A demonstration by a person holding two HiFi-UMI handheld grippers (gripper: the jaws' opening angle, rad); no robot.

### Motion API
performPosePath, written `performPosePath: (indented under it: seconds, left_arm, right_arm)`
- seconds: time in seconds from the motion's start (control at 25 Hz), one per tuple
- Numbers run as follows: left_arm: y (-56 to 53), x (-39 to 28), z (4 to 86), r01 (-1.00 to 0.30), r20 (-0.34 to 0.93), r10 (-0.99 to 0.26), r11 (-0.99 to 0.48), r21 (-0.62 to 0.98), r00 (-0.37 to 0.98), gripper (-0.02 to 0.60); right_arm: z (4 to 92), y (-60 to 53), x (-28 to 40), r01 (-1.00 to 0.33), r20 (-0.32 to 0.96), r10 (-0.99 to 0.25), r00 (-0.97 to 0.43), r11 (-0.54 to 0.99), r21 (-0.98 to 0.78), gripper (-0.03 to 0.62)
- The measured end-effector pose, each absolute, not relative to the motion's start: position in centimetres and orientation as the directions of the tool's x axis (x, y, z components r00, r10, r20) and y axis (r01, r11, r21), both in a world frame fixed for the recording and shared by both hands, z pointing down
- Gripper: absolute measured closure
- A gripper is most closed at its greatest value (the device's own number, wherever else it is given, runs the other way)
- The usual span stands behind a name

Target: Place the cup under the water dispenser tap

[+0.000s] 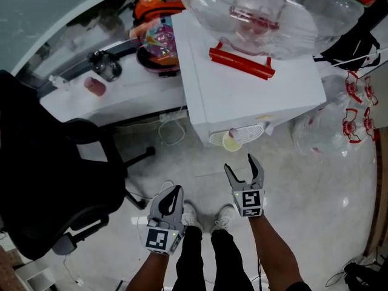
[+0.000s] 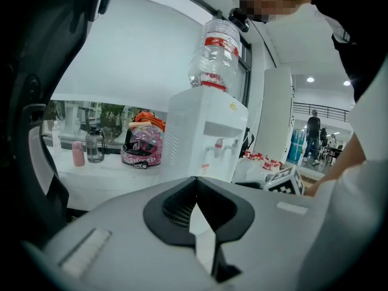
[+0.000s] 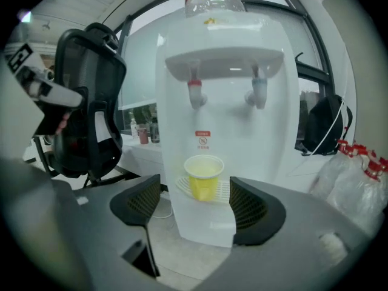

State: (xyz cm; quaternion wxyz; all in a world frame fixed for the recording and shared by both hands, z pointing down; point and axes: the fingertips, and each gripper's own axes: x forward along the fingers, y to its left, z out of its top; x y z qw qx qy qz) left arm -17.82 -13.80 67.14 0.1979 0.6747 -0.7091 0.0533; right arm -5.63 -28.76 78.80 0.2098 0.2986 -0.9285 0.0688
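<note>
Right gripper view: your right gripper (image 3: 195,208) has its jaws spread wide, with nothing between the pads. The yellow paper cup (image 3: 204,176) stands upright on the drip tray (image 3: 225,190) of the white water dispenser (image 3: 230,126). It sits roughly below the red tap (image 3: 195,93), and the blue tap (image 3: 257,93) is to the right. The cup is farther off, clear of both jaws. The head view agrees, with bare floor (image 1: 285,187) showing between the jaw tips and the dispenser. Your left gripper (image 2: 195,187) is clenched on nothing, low at the near left, out of the way.

The placement looks done, so the step in hand is probably clearing off.
- Draw the right gripper straight back toward you with the jaws wide and no sideways swing. A paper cup that light would tip or slide at one tap on the rim.
- Check the cup against the red tap first. It looks a touch right of the spout. If you correct it, grip low on the wall and squeeze gently, because thin paper buckles.
- Leave the left gripper where it is.

Writing:
- A small red-and-white sticker (image 3: 203,139) below the taps carries a crossed-circle symbol, but its characters are too small to read.
- The water bottle (image 2: 213,53) on top has a red label band whose print is not legible.
- The gripper cubes carry black-and-white square markers with no text.
- No brand name can be made out anywhere.
</note>
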Motion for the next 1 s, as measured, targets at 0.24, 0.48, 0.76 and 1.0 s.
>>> performPosePath:
  seconds: [0.24, 0.48, 0.76, 1.0]
  left_arm:
    - [-14.9, -17.3, 61.5, -0.986, 0.306, -0.952, 0.055, 0.158, -0.004, 0.566]
    - [-16.9, -16.5, 52.9, -0.991, 0.238, -0.969, -0.035, 0.129, 0.065, 0.566]
    - [-15.2, -17.2, 46.3, -0.992, 0.234, -0.969, -0.058, 0.116, 0.084, 0.567]
    - [-14.6, -16.7, 43.0, -0.987, 0.201, -0.972, -0.094, 0.128, 0.118, 0.566]
  right_arm:
    - [68.6, -22.5, -2.4, -0.537, 0.385, -0.514, -0.767, 0.842, 0.053, 0.342]
    - [55.7, -21.5, -1.0, -0.600, 0.286, -0.595, -0.751, 0.796, 0.082, 0.564]
    - [44.7, -22.5, -0.7, -0.627, 0.215, -0.628, -0.748, 0.775, 0.082, 0.592]
    - [40.4, -22.7, -0.4, -0.648, 0.200, -0.653, -0.731, 0.755, 0.097, 0.594]
